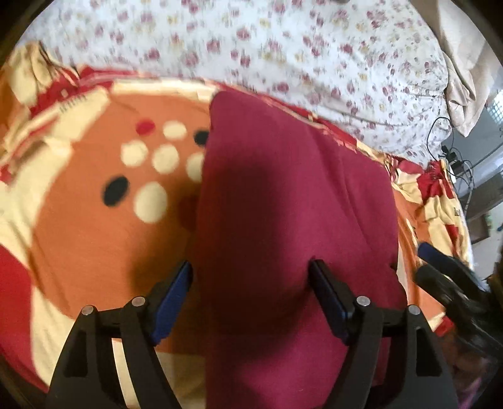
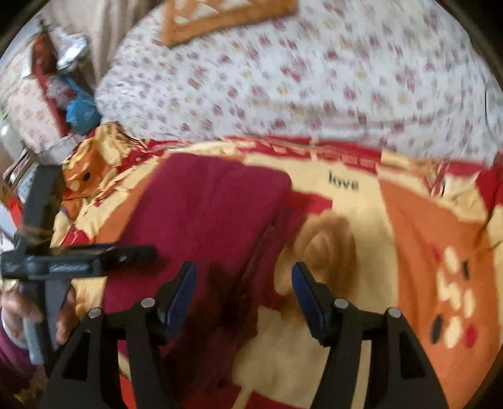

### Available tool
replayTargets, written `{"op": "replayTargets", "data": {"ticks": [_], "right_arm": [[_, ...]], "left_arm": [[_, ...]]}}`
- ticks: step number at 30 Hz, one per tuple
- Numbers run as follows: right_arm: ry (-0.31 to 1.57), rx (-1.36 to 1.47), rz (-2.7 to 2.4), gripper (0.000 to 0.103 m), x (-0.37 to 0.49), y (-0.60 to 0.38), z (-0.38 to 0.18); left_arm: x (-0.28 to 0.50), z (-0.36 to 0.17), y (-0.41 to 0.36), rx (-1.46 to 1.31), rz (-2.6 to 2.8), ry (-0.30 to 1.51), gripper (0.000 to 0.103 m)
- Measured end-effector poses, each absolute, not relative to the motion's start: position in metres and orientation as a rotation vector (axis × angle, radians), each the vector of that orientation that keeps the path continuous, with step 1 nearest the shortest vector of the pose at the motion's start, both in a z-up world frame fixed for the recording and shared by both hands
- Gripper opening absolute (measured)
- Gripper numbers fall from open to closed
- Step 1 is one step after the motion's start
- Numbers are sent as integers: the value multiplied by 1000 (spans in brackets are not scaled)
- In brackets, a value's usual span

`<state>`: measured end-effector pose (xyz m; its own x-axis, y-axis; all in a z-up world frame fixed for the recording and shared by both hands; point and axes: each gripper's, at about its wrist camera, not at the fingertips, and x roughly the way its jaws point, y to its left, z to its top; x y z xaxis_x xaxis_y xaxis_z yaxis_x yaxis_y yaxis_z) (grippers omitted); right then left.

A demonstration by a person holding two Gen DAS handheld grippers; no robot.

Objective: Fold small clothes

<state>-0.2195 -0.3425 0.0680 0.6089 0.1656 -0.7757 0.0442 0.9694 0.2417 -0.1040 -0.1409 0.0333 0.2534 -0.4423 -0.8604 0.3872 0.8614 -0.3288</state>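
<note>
A maroon garment [image 1: 283, 188] lies folded into a long strip on a blanket [image 1: 78, 251] patterned in orange, cream and red. My left gripper [image 1: 251, 273] hovers over the garment's near end, open, its blue pads wide apart and pressing on nothing. The right gripper [image 1: 435, 256] shows at the right edge of that view. In the right wrist view the maroon garment [image 2: 213, 204] runs up to the left. My right gripper [image 2: 243, 273] is open above the garment's right edge, nothing held. The left gripper [image 2: 125, 253] reaches in from the left, held by a hand [image 2: 66, 314].
A white floral sheet [image 1: 283, 47] covers the bed beyond the blanket. An orange cushion [image 2: 226, 19] lies at its far end. Beige cloth [image 1: 462, 78] and cables [image 1: 452, 157] sit off the bed's right side. Cluttered bags [image 2: 78, 110] stand to the left.
</note>
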Motion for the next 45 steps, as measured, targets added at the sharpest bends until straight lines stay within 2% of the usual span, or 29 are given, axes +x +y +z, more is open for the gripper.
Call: {"op": "replayTargets", "data": {"ticks": [2,4,8,12,20,23,25,27,29,33,40,45], "right_arm": [[882,217,129,64,-231,-332,84],[855,188,200,57,-238,-315,94],[899,93,259,48,-239,-283,82],[1029,42,152,25,-236,-281,39],[1018,92,132,24,-255,-289,28],[978,162,131,31,-260,-299,45],[949,167,94,54,-258,-301,56],[913,170,37,62,-257,-303,67],[888,171,-5,63,-256,-302,72],[858,222,-73,75,-250,-302,76],[840,207,-156,84,-239,-302,79],[845,220,-170,85,-236,-302,77]], "left_arm": [[-109,41,-137,-42,-535,1143,69],[-108,45,-133,-44,-511,1129,68],[-110,50,-120,-68,-494,1105,68],[-120,53,-113,-30,-468,1070,68],[-132,56,-115,-3,-475,1024,68],[-136,59,-117,6,-468,1002,67],[-138,62,-119,15,-465,992,67],[-140,65,-122,20,-465,980,67],[-144,69,-125,34,-466,963,67],[-152,76,-128,64,-456,928,66],[-159,86,-125,84,-431,862,66],[-160,86,-125,88,-421,844,66]]}}
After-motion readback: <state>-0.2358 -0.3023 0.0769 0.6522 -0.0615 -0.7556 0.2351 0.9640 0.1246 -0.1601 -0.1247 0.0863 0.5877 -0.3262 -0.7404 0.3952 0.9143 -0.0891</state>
